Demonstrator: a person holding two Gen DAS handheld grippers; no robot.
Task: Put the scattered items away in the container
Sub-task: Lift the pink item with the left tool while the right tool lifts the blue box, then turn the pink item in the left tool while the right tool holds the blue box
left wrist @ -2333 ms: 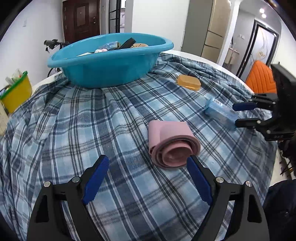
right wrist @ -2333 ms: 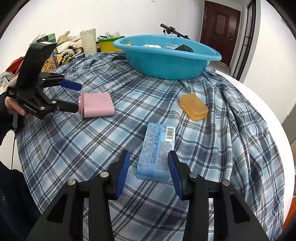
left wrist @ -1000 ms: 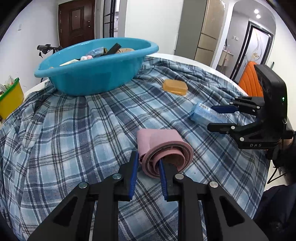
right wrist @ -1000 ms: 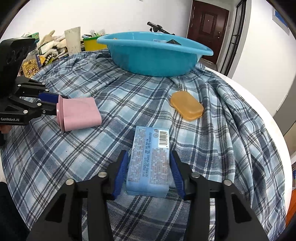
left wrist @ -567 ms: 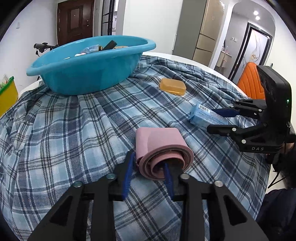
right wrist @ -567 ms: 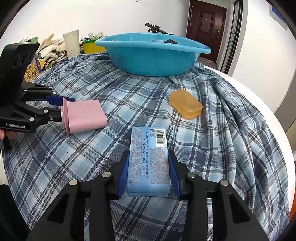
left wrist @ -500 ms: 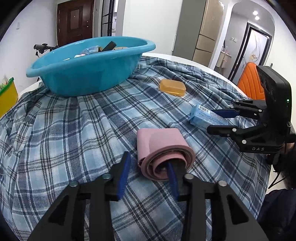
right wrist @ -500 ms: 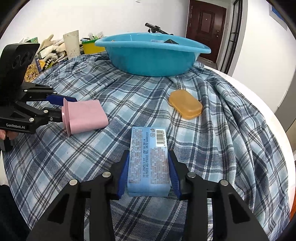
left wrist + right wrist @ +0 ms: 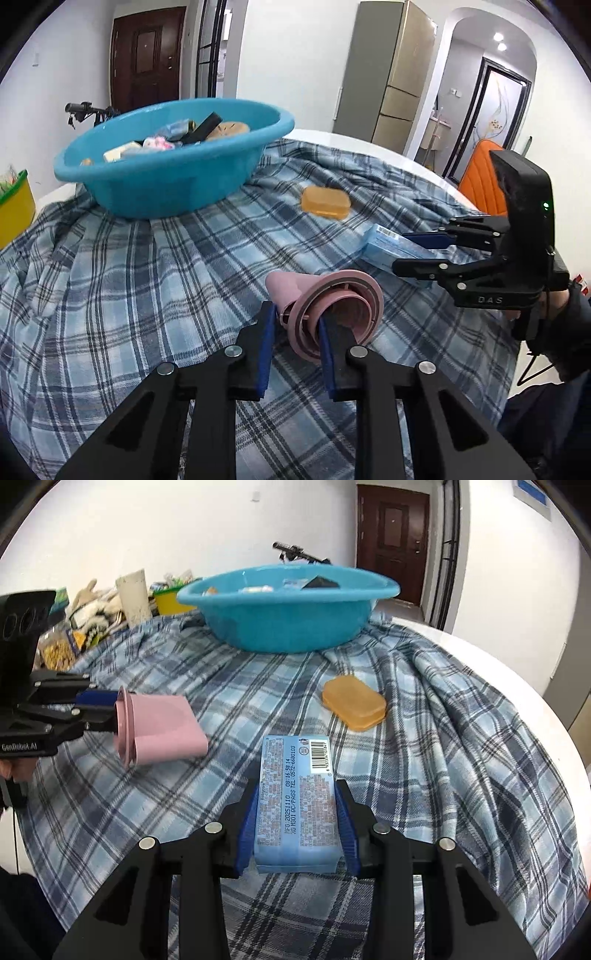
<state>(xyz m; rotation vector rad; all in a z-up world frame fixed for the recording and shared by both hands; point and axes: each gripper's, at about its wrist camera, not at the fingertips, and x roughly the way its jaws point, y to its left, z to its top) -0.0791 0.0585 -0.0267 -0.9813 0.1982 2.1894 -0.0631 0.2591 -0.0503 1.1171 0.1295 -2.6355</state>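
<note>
My left gripper (image 9: 295,325) is shut on the rim of a pink collapsible cup (image 9: 332,295) lying on its side, one finger inside the mouth. The right wrist view shows the same cup (image 9: 166,727) at the left, held by the left gripper (image 9: 99,705). My right gripper (image 9: 297,812) is shut on a flat blue packet (image 9: 295,775) with a barcode, pads on its long sides. That packet (image 9: 388,240) and the right gripper (image 9: 417,251) appear at the right of the left wrist view. The teal basin (image 9: 166,184) (image 9: 295,627) holds several items at the far side.
An orange soap box (image 9: 325,201) (image 9: 354,701) lies on the plaid cloth (image 9: 110,277) between the grippers and the basin. A yellow bin (image 9: 14,206) and clutter (image 9: 92,609) stand at one side. The cloth drapes over the white table edge (image 9: 517,686). An orange chair (image 9: 480,184) stands beyond.
My left gripper opened wider around the cup's rim, then shut on it again, and the cup's mouth has tipped up. The right gripper stays shut on the blue packet.
</note>
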